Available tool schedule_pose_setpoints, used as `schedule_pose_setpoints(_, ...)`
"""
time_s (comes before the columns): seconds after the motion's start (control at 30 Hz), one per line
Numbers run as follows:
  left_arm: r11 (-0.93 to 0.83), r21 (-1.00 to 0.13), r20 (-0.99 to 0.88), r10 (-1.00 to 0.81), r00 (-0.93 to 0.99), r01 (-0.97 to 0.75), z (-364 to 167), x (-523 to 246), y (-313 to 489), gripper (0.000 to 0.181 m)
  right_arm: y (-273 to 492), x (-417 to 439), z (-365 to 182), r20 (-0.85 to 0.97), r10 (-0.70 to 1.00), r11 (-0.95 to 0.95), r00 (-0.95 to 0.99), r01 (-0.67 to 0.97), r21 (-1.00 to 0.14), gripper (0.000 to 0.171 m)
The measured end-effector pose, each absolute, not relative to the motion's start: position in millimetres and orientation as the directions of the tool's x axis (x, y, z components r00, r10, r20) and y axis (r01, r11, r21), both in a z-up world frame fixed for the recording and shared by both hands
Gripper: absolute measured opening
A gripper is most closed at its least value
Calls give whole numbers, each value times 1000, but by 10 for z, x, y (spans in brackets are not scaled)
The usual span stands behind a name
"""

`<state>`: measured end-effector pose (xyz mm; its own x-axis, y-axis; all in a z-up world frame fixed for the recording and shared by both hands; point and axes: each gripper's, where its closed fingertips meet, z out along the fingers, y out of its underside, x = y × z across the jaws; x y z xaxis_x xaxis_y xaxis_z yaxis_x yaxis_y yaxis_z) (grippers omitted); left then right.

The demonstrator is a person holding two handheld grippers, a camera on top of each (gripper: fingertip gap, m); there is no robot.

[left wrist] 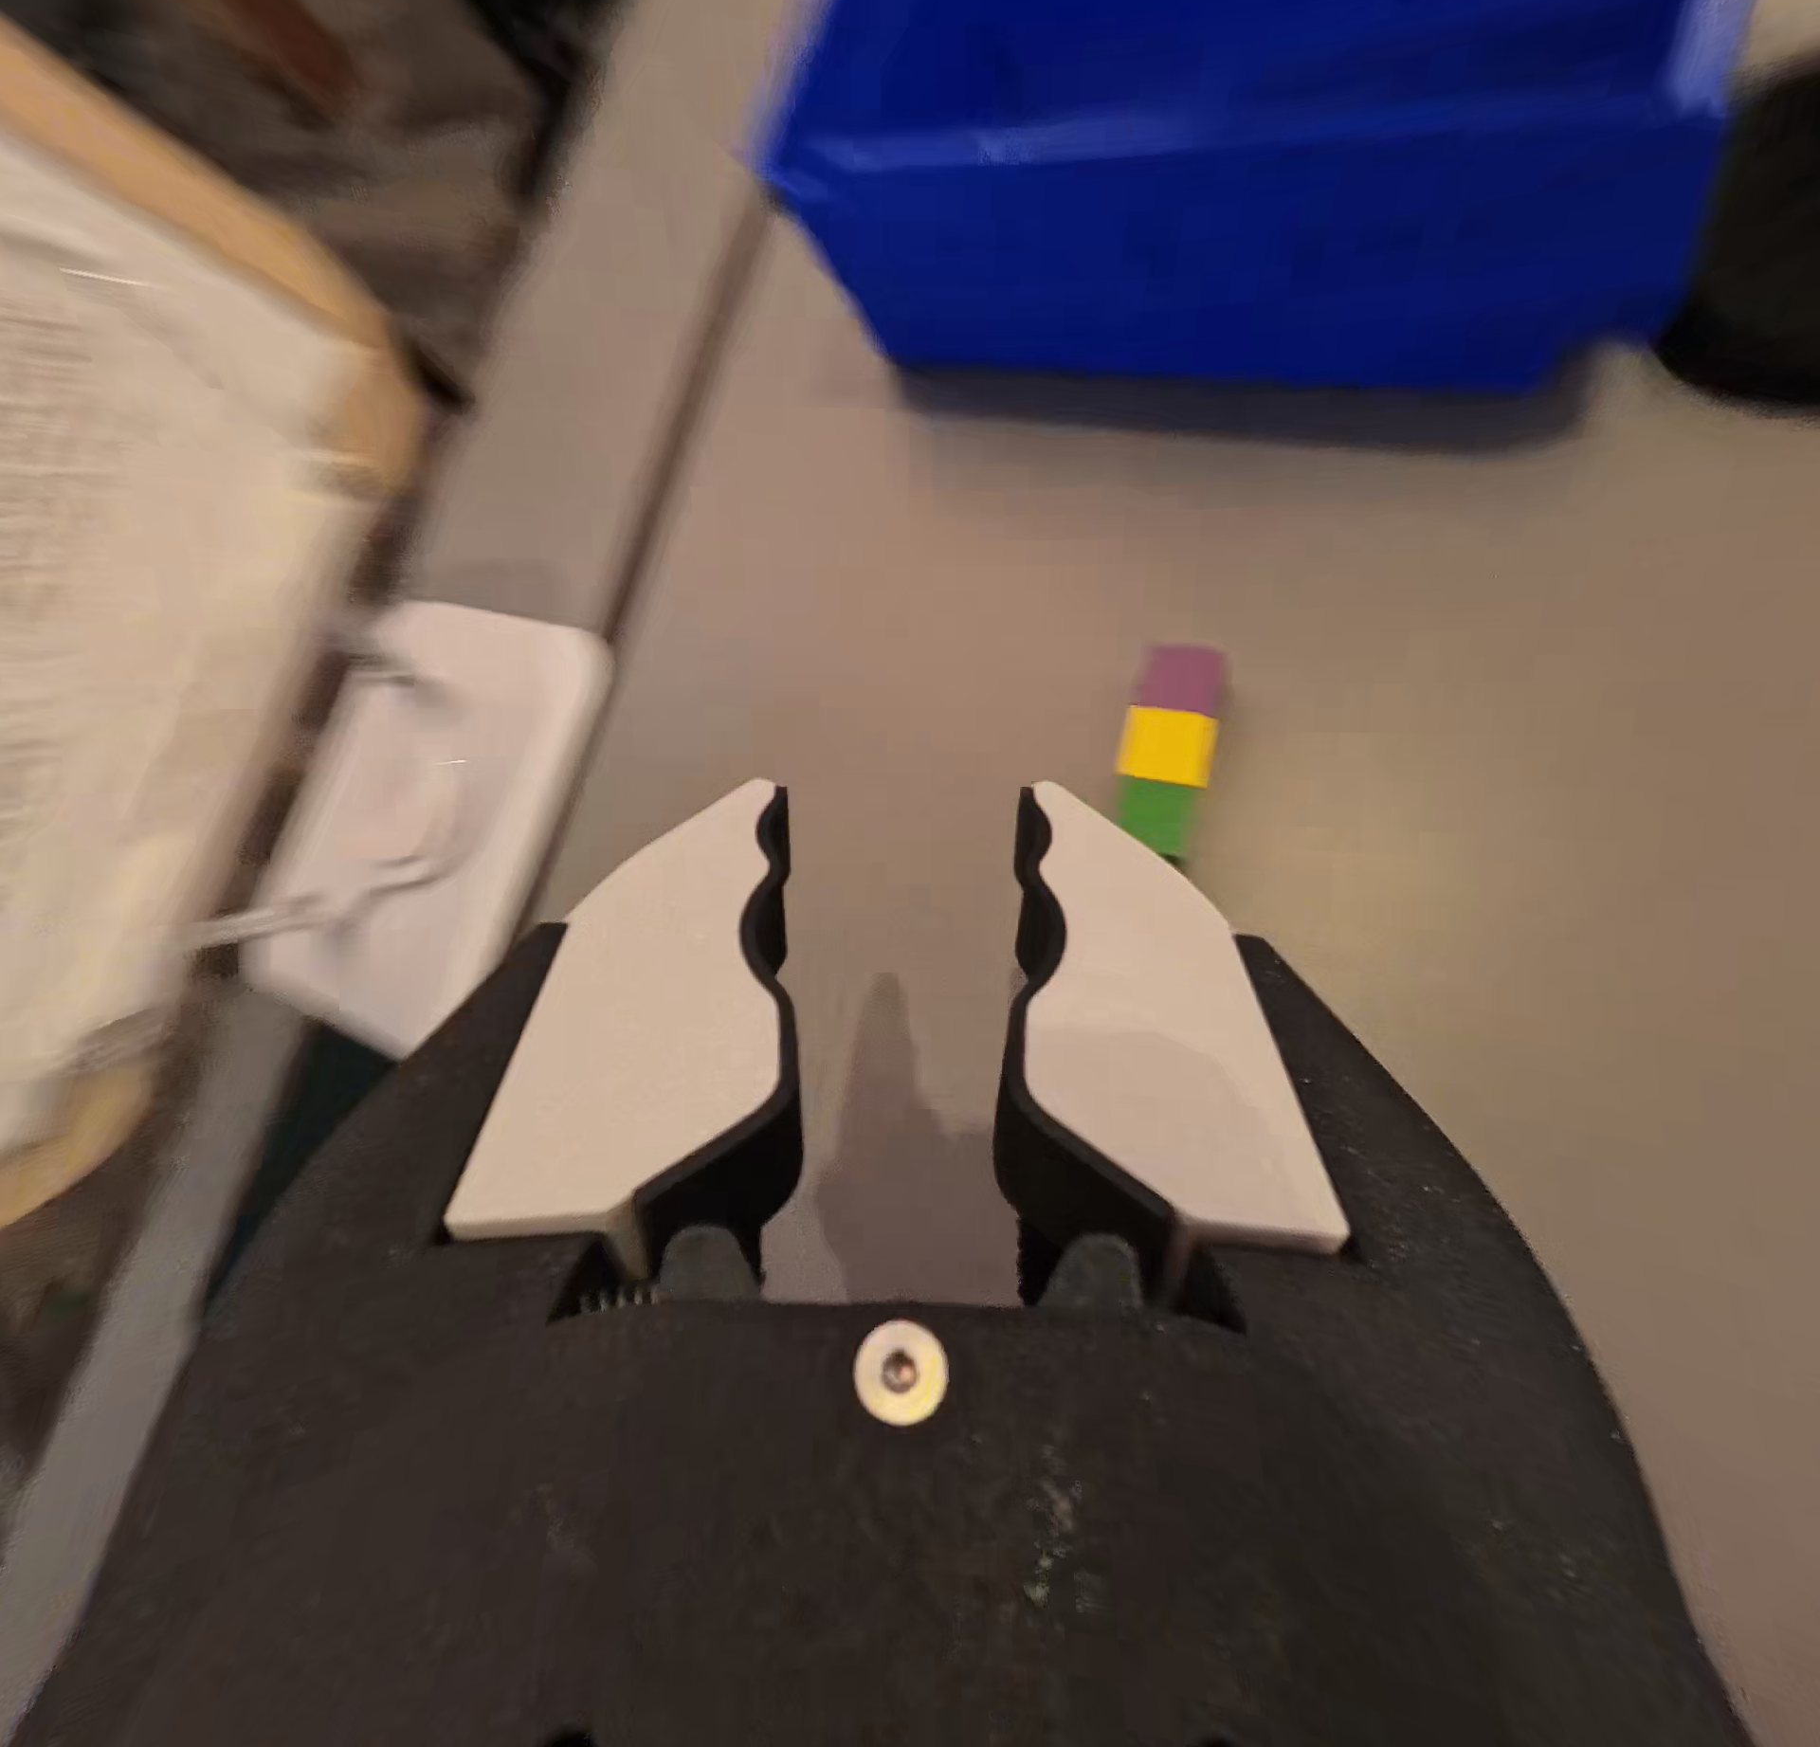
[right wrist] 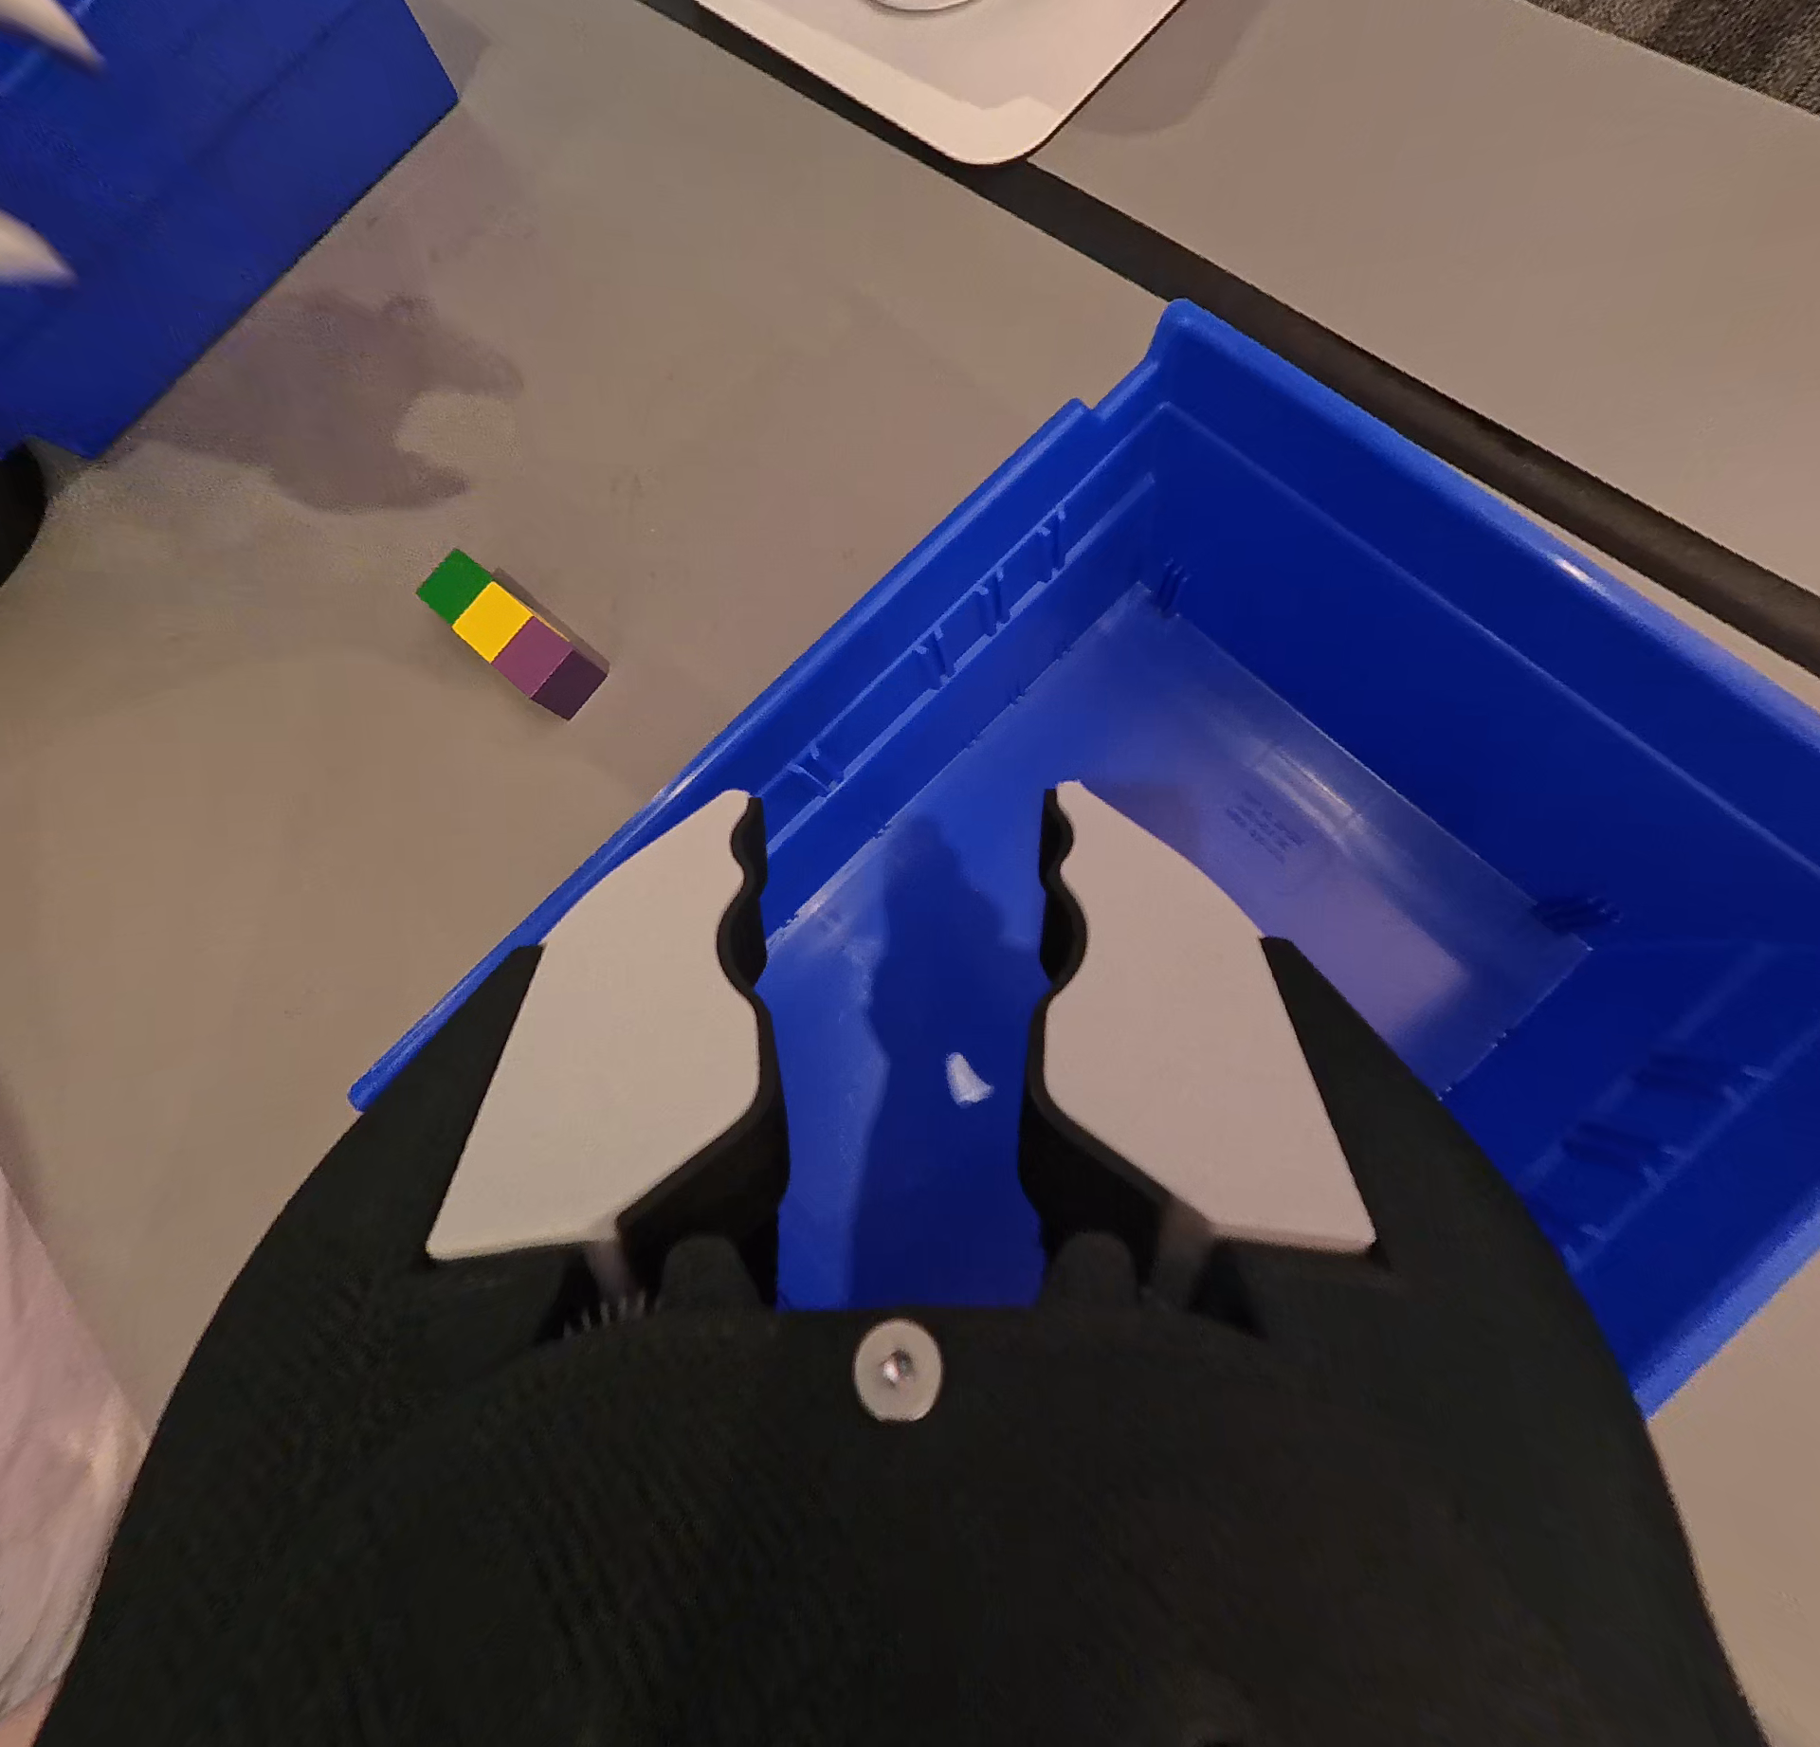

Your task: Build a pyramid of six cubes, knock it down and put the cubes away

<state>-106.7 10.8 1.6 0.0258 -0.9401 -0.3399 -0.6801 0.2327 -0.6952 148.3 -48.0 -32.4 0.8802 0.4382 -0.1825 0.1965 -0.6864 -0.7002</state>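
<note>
On grey table (right wrist: 788,341), green cube (right wrist: 453,585), yellow cube (right wrist: 490,619), purple cube (right wrist: 535,654) touching in a row, both hand-held grippers spread, empty.

left tool (left wrist: 901,794) gapes empty beside a three-cube row (left wrist: 1172,749).

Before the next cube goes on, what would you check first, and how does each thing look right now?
1. Bottom row: green cube, yellow cube and purple cube lie touching in a straight line: ok.
2. Left gripper open and holding nothing: ok.
3. Right gripper open and holding nothing, over the blue bin: ok.
4. A cube ready in that bin: not ok, the visible part of its floor is bare.
5. Remaining three cubes located: cannot tell, none shows in either view.
6. Grey table around the row free of obstacles: ok.
</note>
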Motion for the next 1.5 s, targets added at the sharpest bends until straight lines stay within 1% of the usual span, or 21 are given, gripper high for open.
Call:
schedule_pose_setpoints(0.07, 189, -763, -415, -876, 244, -618, 623, -1425, 503, 37, -479, 1488, -319, -186, 436, -686, 881, 191, -702, 55)
schedule_pose_setpoints(0.1, 159, -778, -449, -817, 361, -608, 841, -1680, 738, 34, -478, 1487, -315, -185, 436, -685, 881, 191, -703, 55)
schedule_pose_setpoints(0.13, 127, -781, -468, -767, 439, -612, 958, -1940, 932, 34, -478, 1484, -312, -185, 437, -684, 880, 191, -704, 55)
schedule_pose_setpoints(0.2, 38, -754, -452, -754, 477, -655, 878, -2369, 1168, 34, -476, 1469, -309, -185, 439, -683, 879, 193, -704, 55)
schedule_pose_setpoints(0.27, -83, -698, -433, -743, 511, -712, 611, -2769, 1385, 41, -474, 1454, -320, -182, 441, -686, 879, 199, -700, 55)
schedule_pose_setpoints(0.4, -198, -586, -341, -820, 460, -786, -124, -3196, 1512, 41, -476, 1411, -370, -182, 449, -698, 875, 215, -683, 55)
schedule_pose_setpoints(0.47, -208, -532, -300, -860, 412, -821, -453, -3296, 1524, 45, -497, 1390, -410, -180, 461, -705, 869, 236, -669, 55)
schedule_pose_setpoints(0.57, -213, -471, -259, -894, 365, -856, -778, -3395, 1574, 46, -518, 1411, -464, -172, 458, -720, 872, 250, -648, 55)
schedule_pose_setpoints(0.73, -189, -343, -243, -928, 282, -920, -1101, -3542, 1605, 46, -512, 1443, -469, -179, 447, -724, 877, 237, -648, 55)
schedule_pose_setpoints(0.87, -203, -248, -235, -936, 262, -947, -1316, -3666, 1623, 39, -520, 1405, -453, -197, 468, -715, 861, 238, -658, 55)
schedule_pose_setpoints(0.97, -199, -237, -229, -940, 254, -951, -1409, -3653, 1642, 40, -531, 1393, -465, -205, 477, -715, 854, 242, -656, 55)
schedule_pose_setpoints(1.03, -199, -221, -237, -939, 250, -955, -1445, -3663, 1664, 33, -537, 1383, -463, -212, 484, -712, 849, 242, -659, 55)
schedule_pose_setpoints(1.13, -193, -208, -241, -940, 241, -959, -1393, -3677, 1661, 28, -544, 1381, -433, -219, 489, -704, 844, 234, -671, 55)
schedule_pose_setpoints(1.17, -187, -212, -268, -933, 241, -959, -1323, -3686, 1686, 28, -546, 1384, -418, -221, 490, -700, 843, 230, -676, 55)
schedule_pose_setpoints(1.23, -171, -261, -337, -906, 255, -950, -1052, -3671, 1751, 28, -552, 1389, -382, -227, 493, -691, 840, 219, -689, 55)
schedule_pose_setpoints(1.3, -167, -355, -420, -851, 317, -920, -595, -3624, 1836, 28, -557, 1393, -343, -231, 492, -682, 839, 207, -701, 55)
schedule_pose_setpoints(1.33, -154, -421, -442, -826, 350, -894, -322, -3545, 1834, 28, -558, 1393, -324, -232, 493, -678, 839, 203, -707, 55)
schedule_pose_setpoints(1.4, -116, -535, -432, -813, 390, -837, 180, -3263, 1683, 28, -557, 1382, -278, -230, 499, -665, 835, 200, -719, 55)
schedule_pose_setpoints(1.43, -89, -568, -419, -825, 380, -818, 366, -3062, 1542, 28, -555, 1373, -253, -228, 503, -659, 834, 199, -726, 55)
schedule_pose_setpoints(1.5, -26, -593, -411, -850, 330, -805, 578, -2578, 1203, 28, -555, 1346, -213, -225, 512, -648, 829, 200, -735, 55)
